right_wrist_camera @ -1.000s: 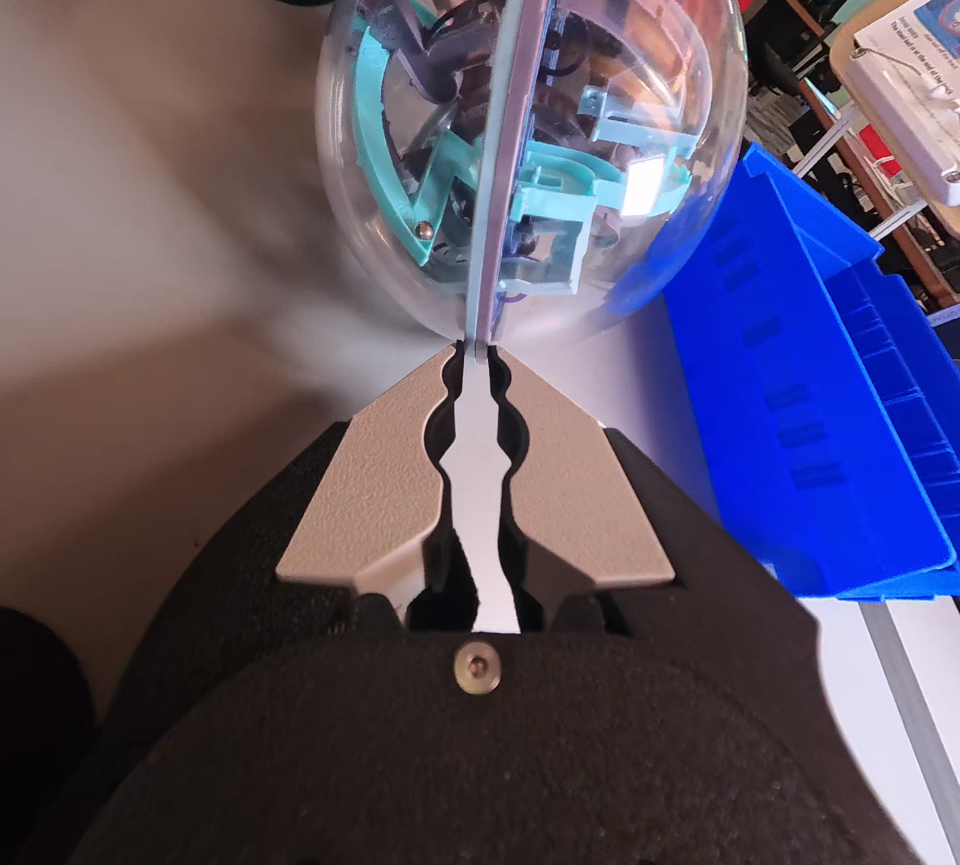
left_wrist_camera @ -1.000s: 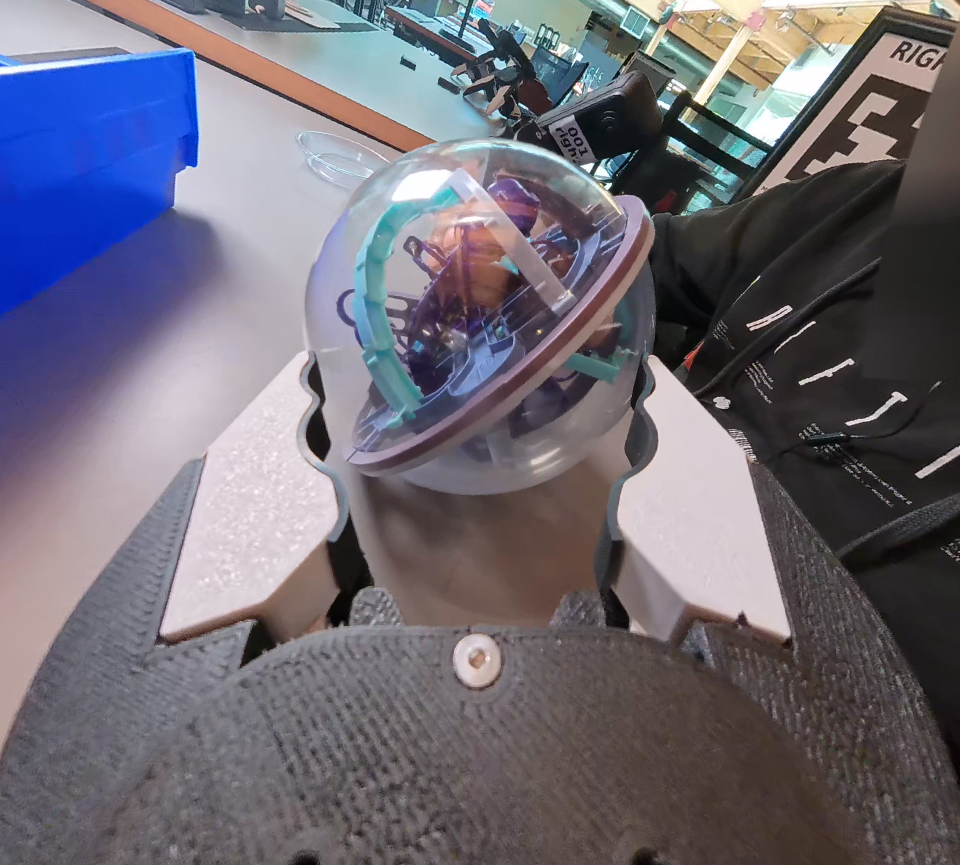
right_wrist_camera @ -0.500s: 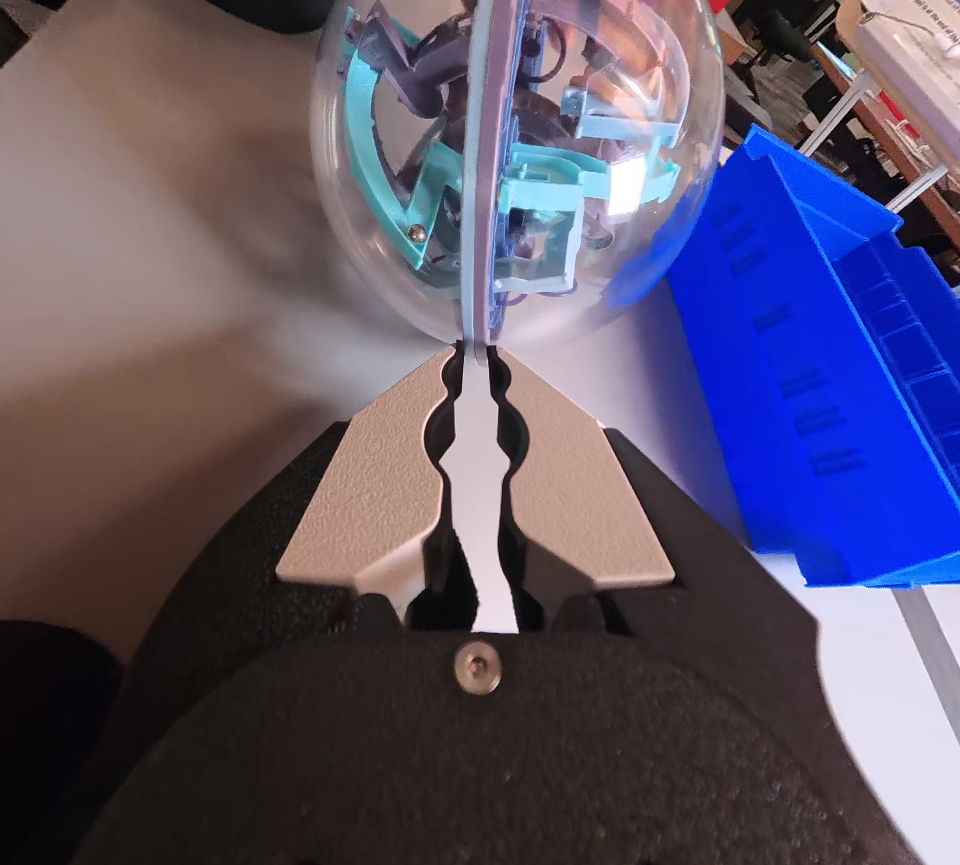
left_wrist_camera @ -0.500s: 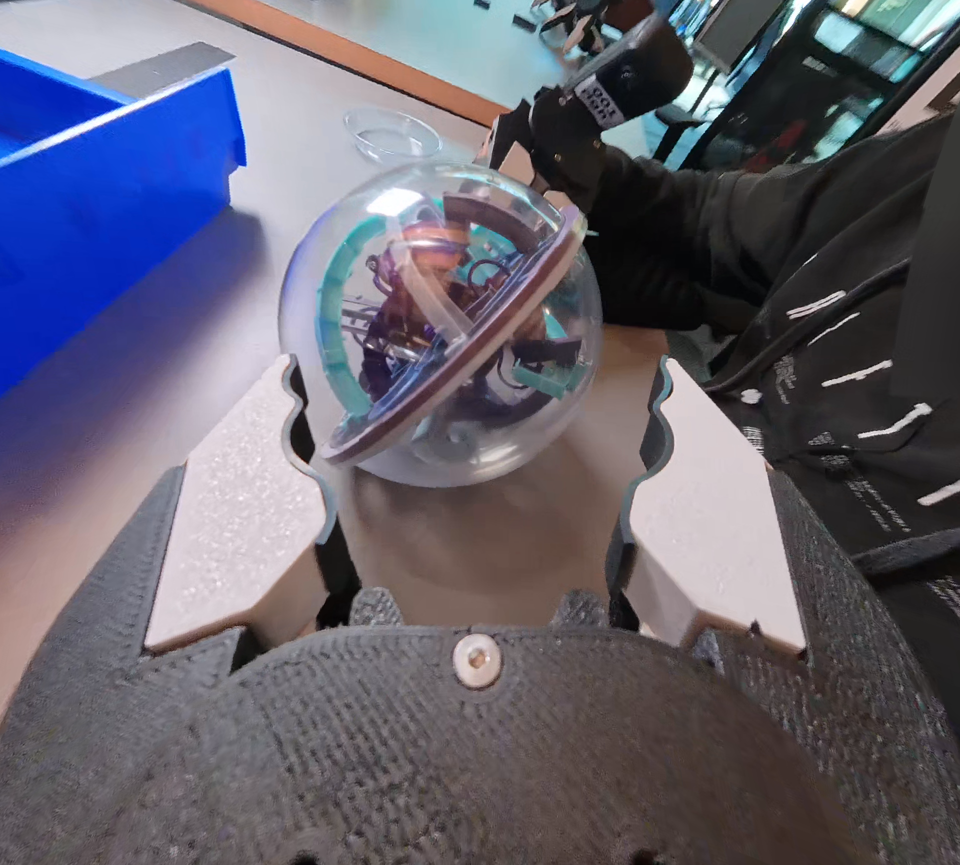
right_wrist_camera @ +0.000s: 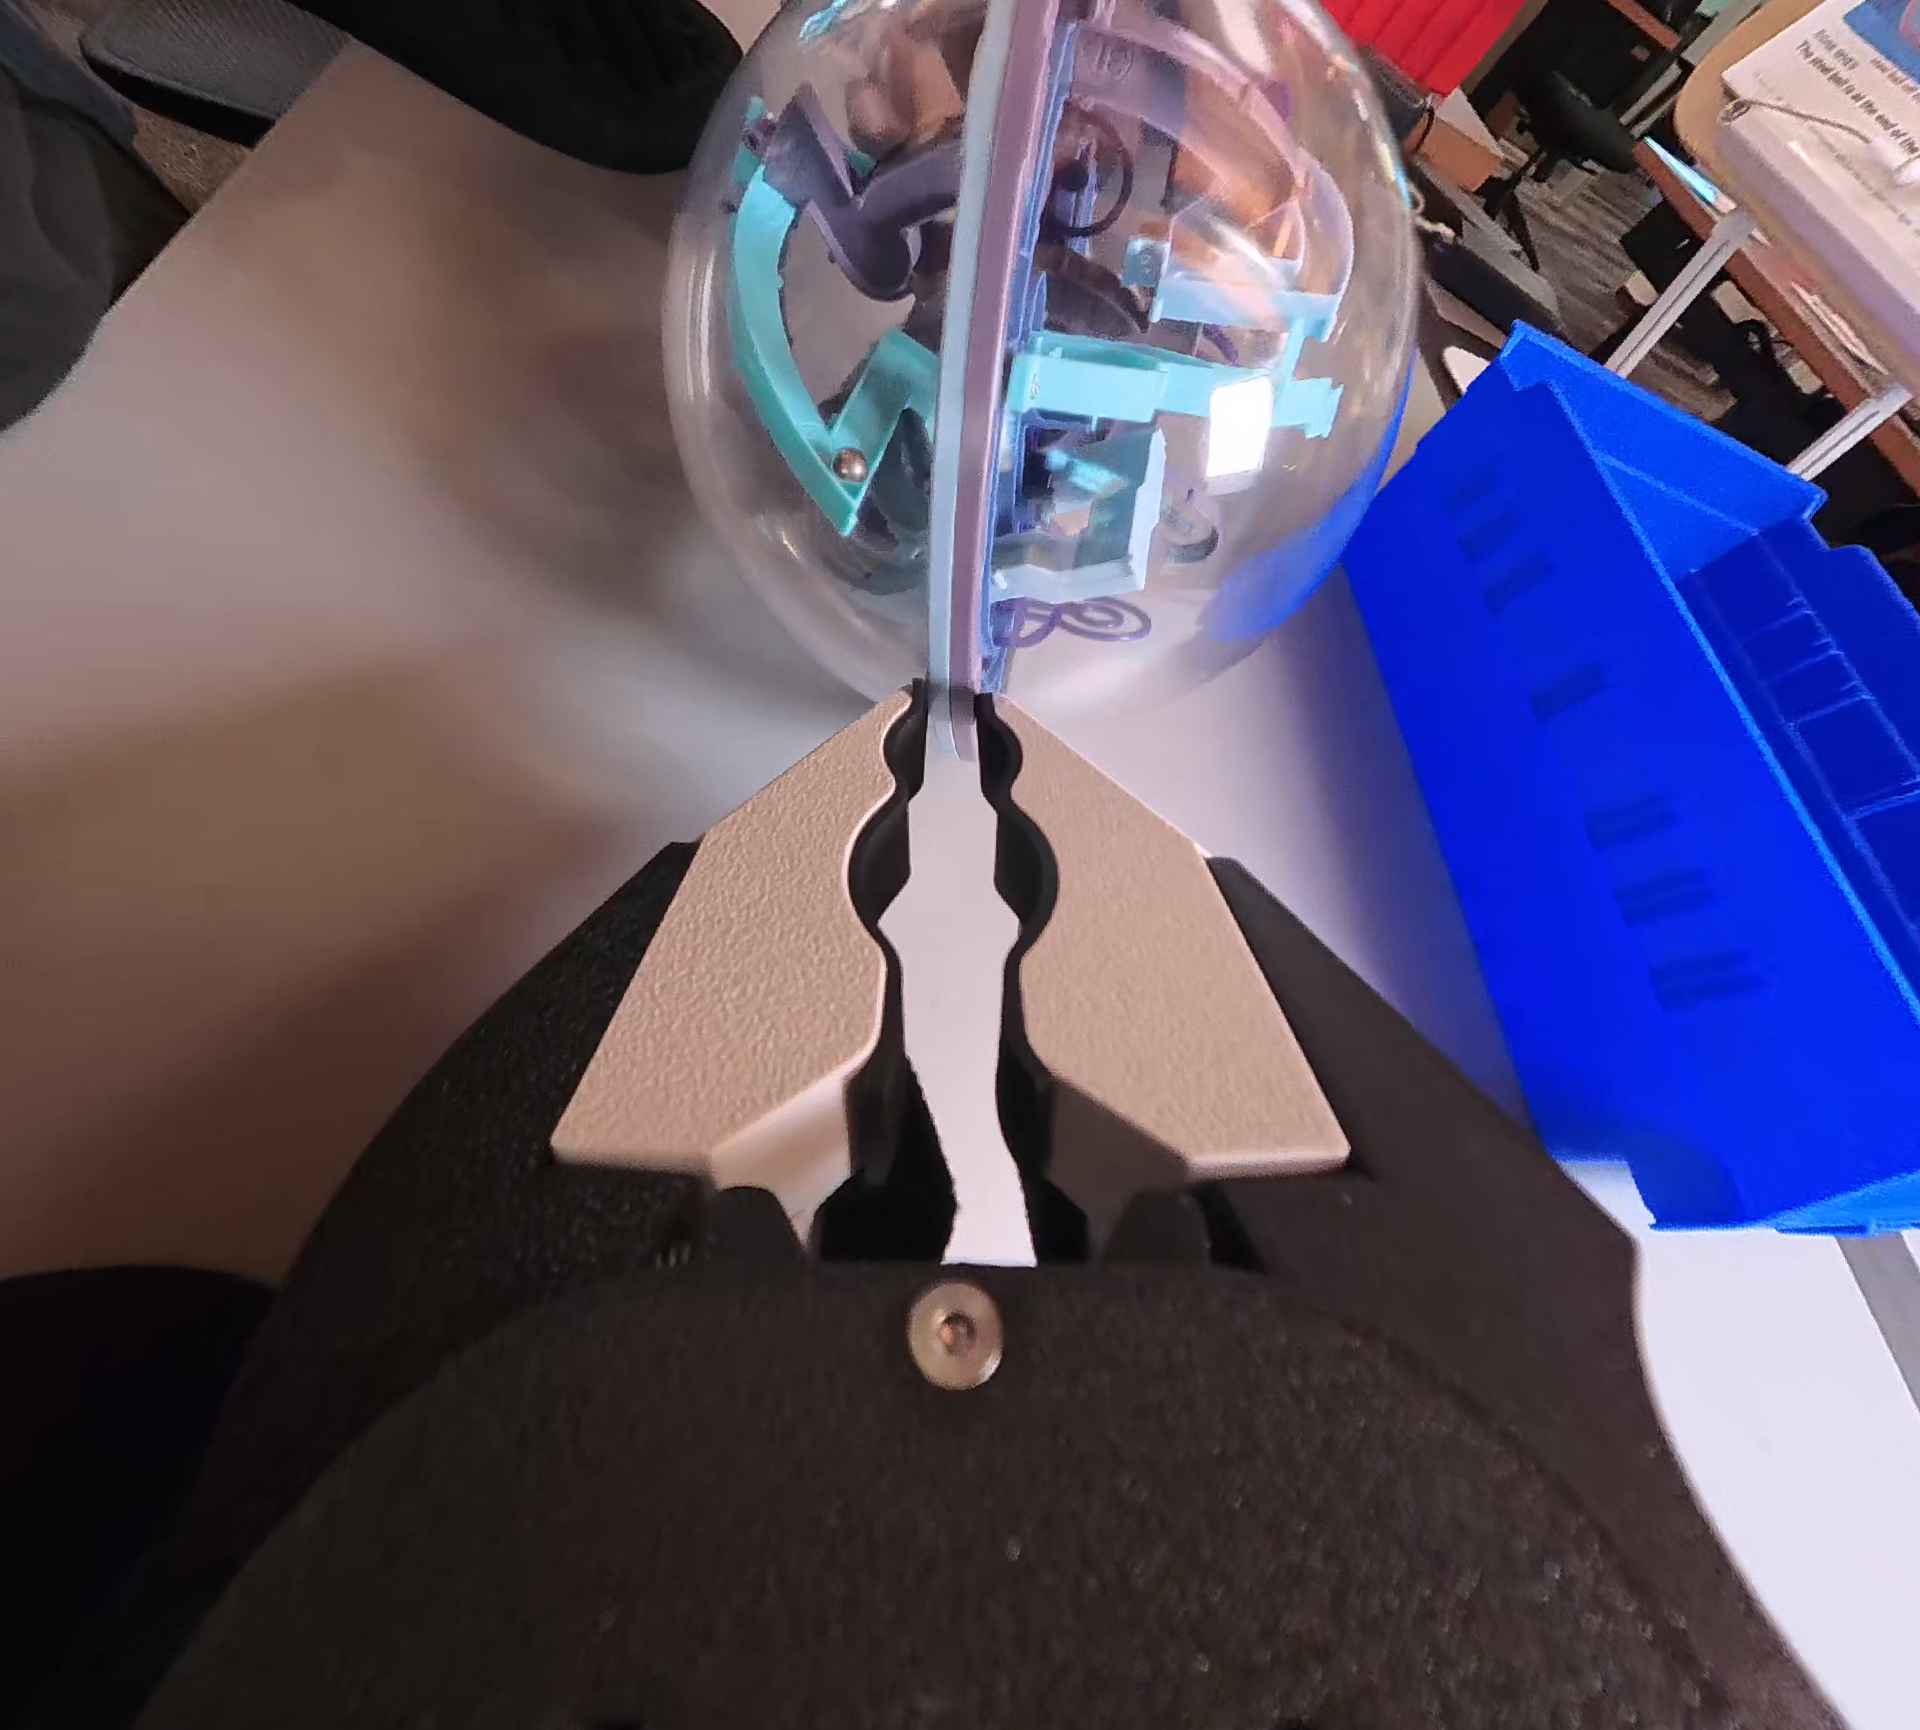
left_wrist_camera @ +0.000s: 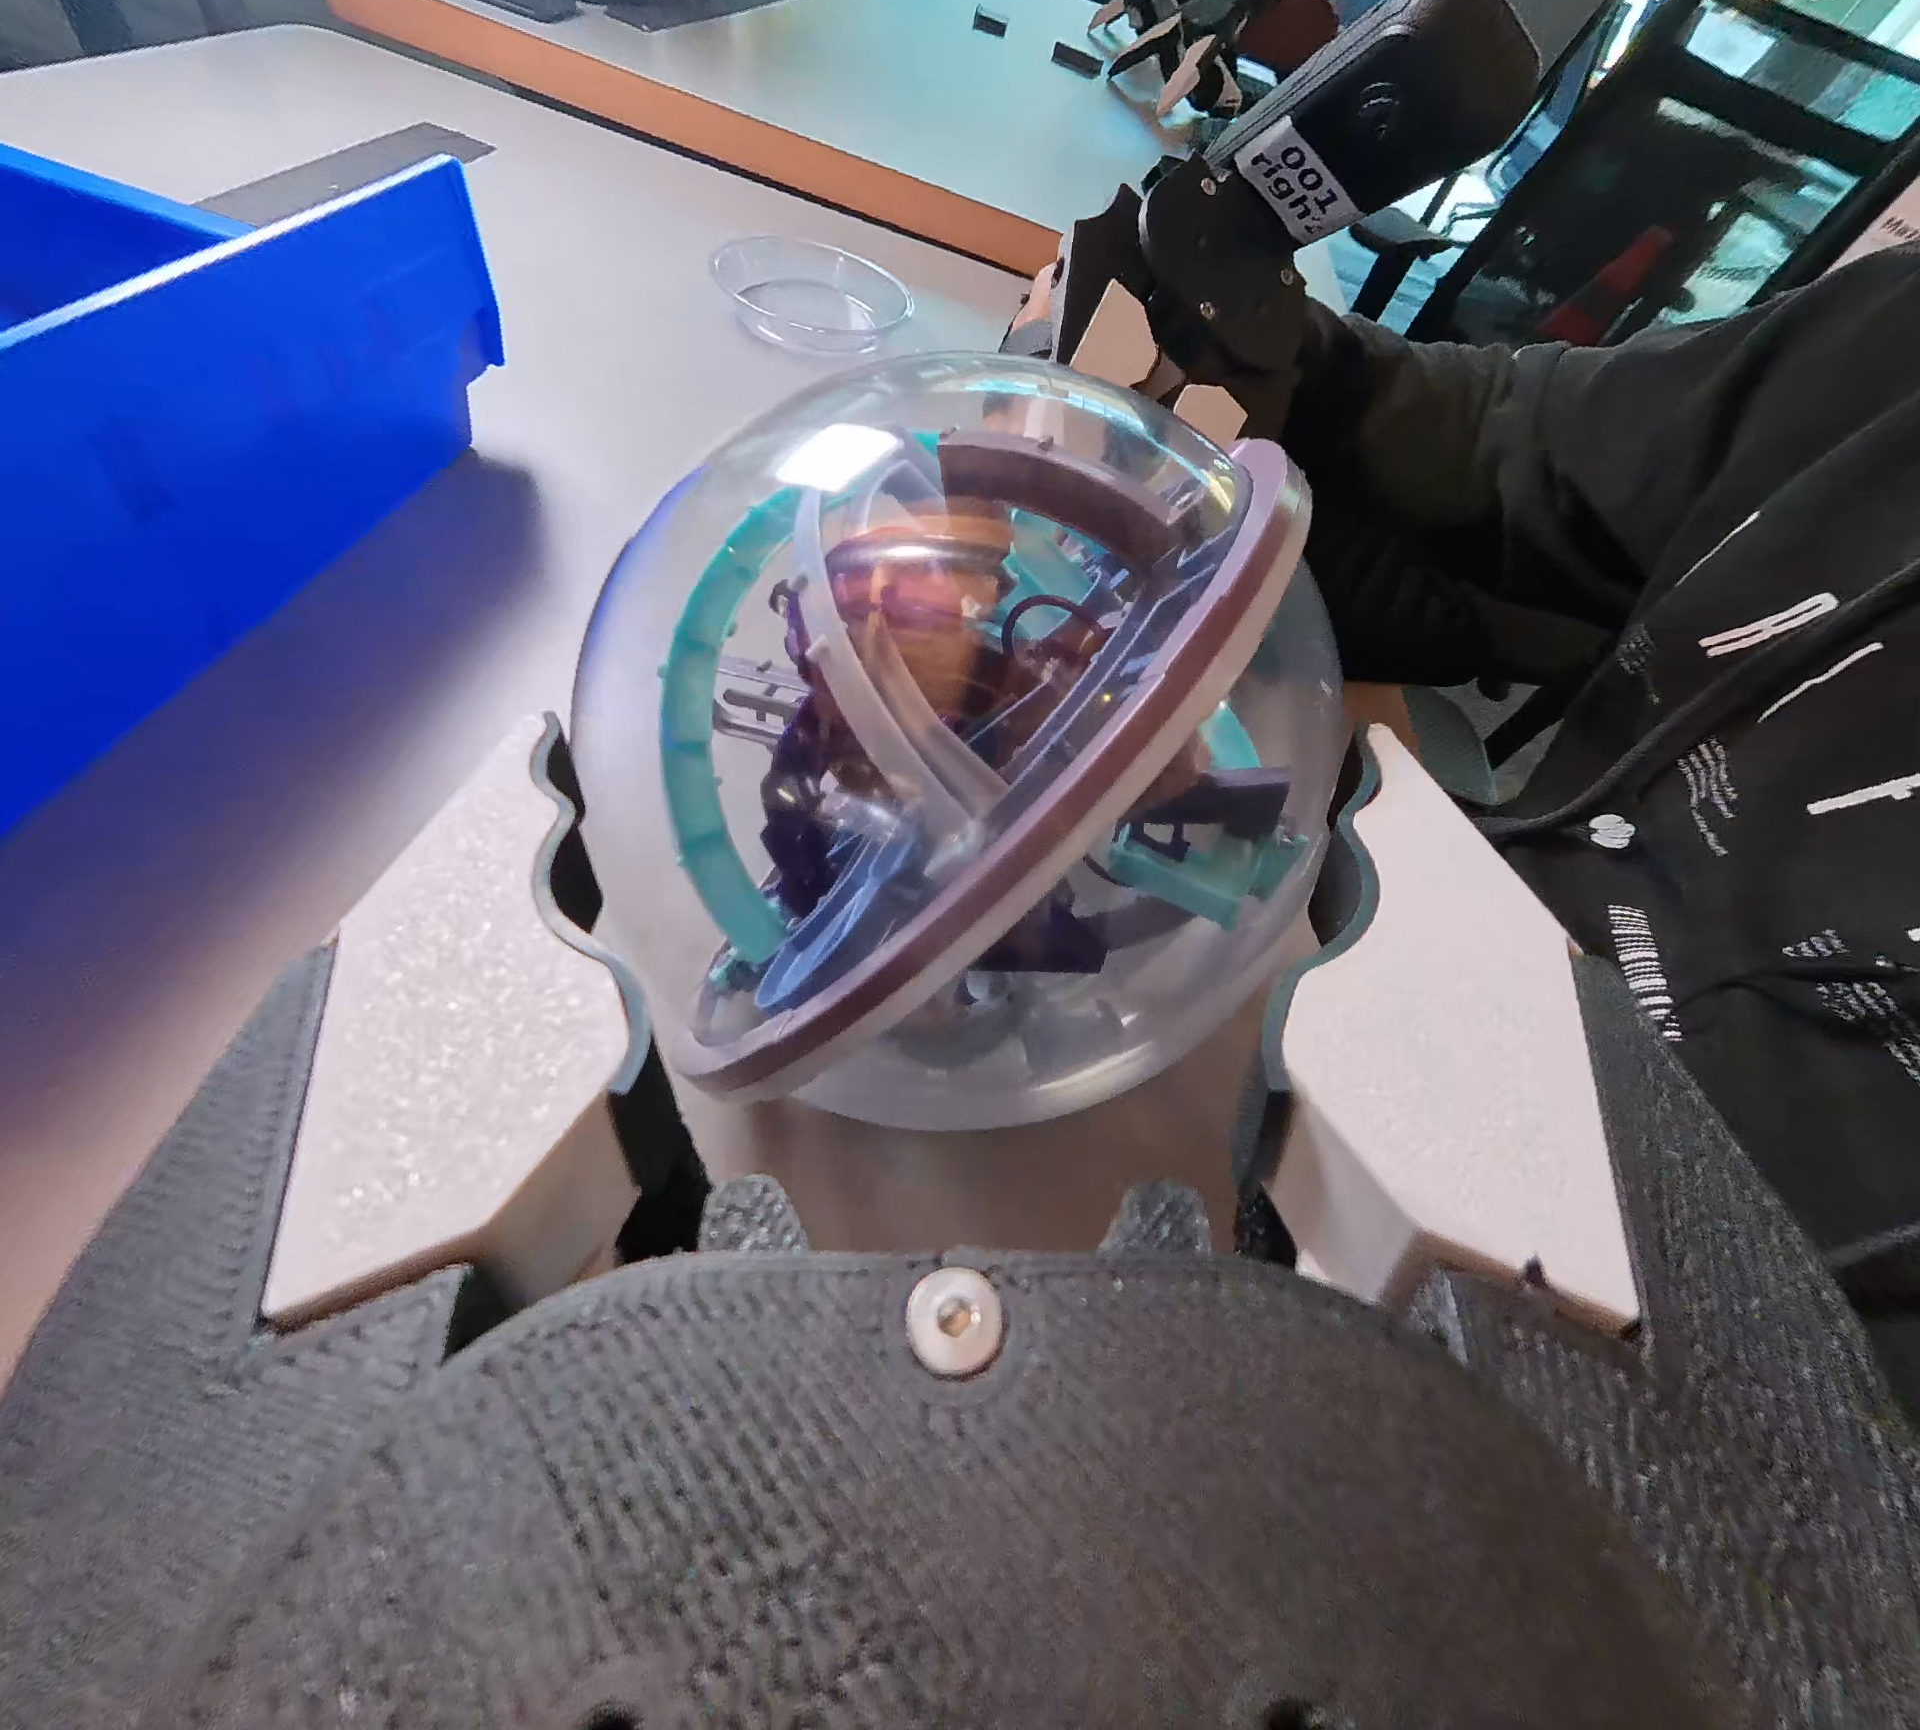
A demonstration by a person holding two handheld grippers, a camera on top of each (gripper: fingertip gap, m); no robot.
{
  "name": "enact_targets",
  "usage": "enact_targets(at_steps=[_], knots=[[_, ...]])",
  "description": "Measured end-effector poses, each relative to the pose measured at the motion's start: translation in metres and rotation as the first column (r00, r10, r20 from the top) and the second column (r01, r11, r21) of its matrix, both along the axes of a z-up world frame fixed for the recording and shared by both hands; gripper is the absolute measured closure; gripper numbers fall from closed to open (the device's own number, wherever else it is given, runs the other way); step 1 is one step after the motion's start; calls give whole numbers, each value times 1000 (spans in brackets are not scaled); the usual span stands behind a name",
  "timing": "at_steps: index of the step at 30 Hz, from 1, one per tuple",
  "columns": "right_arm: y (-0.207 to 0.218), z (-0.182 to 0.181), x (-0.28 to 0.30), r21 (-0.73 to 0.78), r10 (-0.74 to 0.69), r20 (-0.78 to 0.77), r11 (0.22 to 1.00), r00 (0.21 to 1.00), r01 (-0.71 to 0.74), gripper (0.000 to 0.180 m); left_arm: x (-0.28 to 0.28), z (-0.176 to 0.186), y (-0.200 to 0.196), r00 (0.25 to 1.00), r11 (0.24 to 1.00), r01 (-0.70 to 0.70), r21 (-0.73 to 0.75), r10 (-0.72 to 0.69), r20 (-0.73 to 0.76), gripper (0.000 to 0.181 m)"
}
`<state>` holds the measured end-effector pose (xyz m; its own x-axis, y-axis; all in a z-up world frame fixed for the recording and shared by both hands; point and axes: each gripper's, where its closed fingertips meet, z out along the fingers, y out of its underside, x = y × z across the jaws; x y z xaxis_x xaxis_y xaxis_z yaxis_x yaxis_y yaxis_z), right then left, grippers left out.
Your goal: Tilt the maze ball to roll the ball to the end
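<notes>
We find the maze ball [left_wrist_camera: 956,735] resting low on the worktop [left_wrist_camera: 644,267], its purple rim [right_wrist_camera: 971,392] tilted. The right tongs [right_wrist_camera: 951,724] are narrowed onto that rim, which runs edge-on straight ahead of them. The left tongs [left_wrist_camera: 956,859] stand wide, one finger either side of the sphere; contact cannot be confirmed. The steel ball [right_wrist_camera: 850,462] sits on a teal track left of the rim in the right wrist view. We judge the coming tilt turns on the rim's axis, and the right tongs already grip it. A blue bin [right_wrist_camera: 1662,807] lies beside the sphere. A label on the right tool, printing on the person's sleeve and a sheet beyond bear writing, not recorded here.
</notes>
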<state>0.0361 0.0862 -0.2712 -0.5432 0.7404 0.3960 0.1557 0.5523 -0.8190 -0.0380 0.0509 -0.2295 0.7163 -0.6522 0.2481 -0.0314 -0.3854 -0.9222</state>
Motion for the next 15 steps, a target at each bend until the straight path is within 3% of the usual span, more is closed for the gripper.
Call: enact_targets(at_steps=[7, 15], knots=[[-3, 12, 1, -66, 10, -26, 998, 1000, -12, 173, -5, -1, -1, 992, 999, 32, -9, -31, 121, 41], [-6, 13, 1, -75, 22, -34, 997, 999, -25, 173, -6, -1, -3, 990, 999, 52, 14, -53, 132, 41]])
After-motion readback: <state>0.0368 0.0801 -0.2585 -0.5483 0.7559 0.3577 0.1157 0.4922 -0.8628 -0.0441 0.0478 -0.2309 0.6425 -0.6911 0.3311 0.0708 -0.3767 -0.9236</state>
